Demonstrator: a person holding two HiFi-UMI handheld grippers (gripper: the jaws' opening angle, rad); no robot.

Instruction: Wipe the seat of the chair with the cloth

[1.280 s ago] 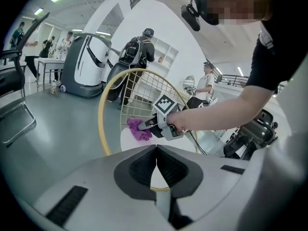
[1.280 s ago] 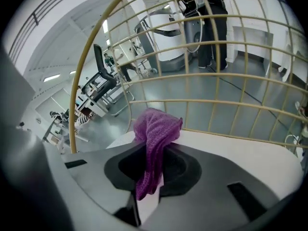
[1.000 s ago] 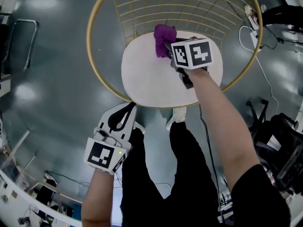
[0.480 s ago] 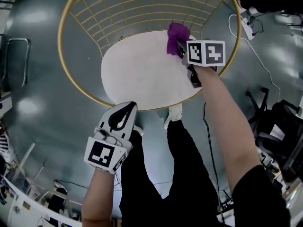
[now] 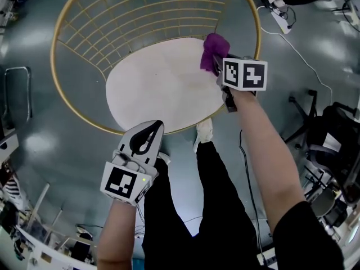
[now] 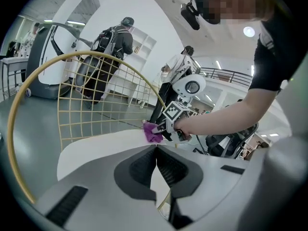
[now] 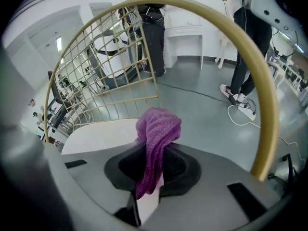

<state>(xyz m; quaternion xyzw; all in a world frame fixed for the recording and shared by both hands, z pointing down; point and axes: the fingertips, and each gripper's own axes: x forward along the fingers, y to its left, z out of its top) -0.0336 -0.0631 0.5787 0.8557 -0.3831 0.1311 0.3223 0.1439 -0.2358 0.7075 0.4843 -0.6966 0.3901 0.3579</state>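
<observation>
The cloth (image 5: pixel 214 49) is a purple knit strip at the right edge of the seat (image 5: pixel 157 89), close to the chair's gold hoop (image 5: pixel 52 61). In the head view its long axis runs from the right gripper (image 5: pixel 216 66) toward the far side of the chair, with the bunched end pointing away from the person.

The right gripper view shows the grip much better. The fingers (image 7: pixel 180 170) are clamped tight on the lower end of the cloth (image 7: pixel 156 134). The strip rises from between them and folds over into a lump at the top, and a short tail hangs below the pinch. White seat (image 7: pixel 101 136) shows to the left behind it, and the hoop (image 7: pixel 260 81) arcs overhead.

The left gripper (image 5: pixel 147 134) sits low by the seat's front edge, beside the person's leg (image 5: pixel 169 207) and well apart from the cloth. Its own view has the fingers (image 6: pixel 139 165) pressed together with nothing between them. That view also catches the scene side-on: the cloth (image 6: pixel 153 131) looks to be down at the seat surface, which the head view can't really settle. It also shows people standing behind the wire back (image 6: pixel 96 100), which the head view misses completely.

Compared with a second ago, the cloth has slid from the seat's back edge near the wire grid round to the right edge. The left gripper has barely shifted.
</observation>
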